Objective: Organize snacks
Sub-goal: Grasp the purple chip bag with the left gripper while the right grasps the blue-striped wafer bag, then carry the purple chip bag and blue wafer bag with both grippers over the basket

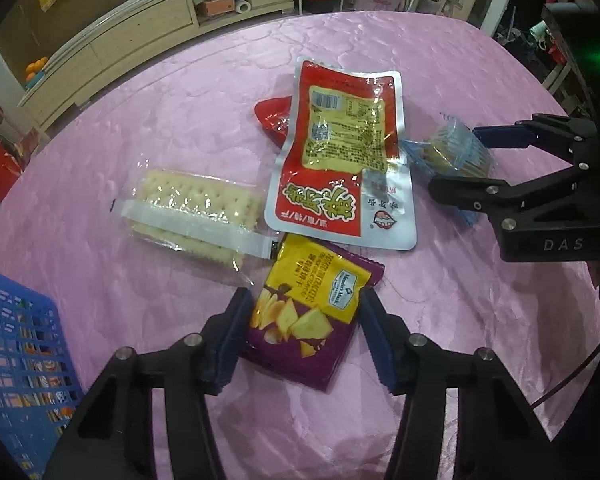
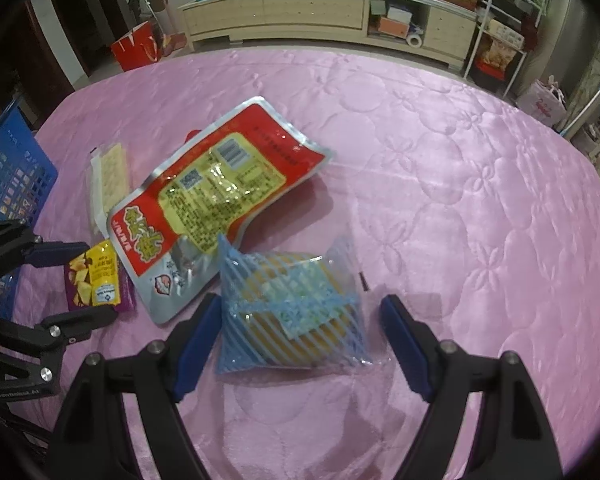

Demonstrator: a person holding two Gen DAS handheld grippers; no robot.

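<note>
Several snack packets lie on the pink tablecloth [image 1: 440, 80]. My left gripper [image 1: 300, 336] is open, its jaws either side of a purple and yellow chip packet [image 1: 308, 312]; the packet also shows in the right wrist view [image 2: 96, 276]. My right gripper [image 2: 296, 344] is open around a blue-striped clear packet of yellow biscuits [image 2: 292, 308], also seen in the left wrist view [image 1: 448, 148]. A large red and silver pouch [image 1: 340, 152] lies in the middle over a smaller red packet [image 1: 274, 116]. A clear packet of white crackers [image 1: 196, 208] lies to its left.
A blue plastic basket [image 1: 16, 348] stands at the table's left edge, with packets inside; it also shows in the right wrist view [image 2: 12, 168]. Beyond the table are a long wooden cabinet [image 2: 320, 12], a shelf rack [image 2: 500, 32] and bags on the floor.
</note>
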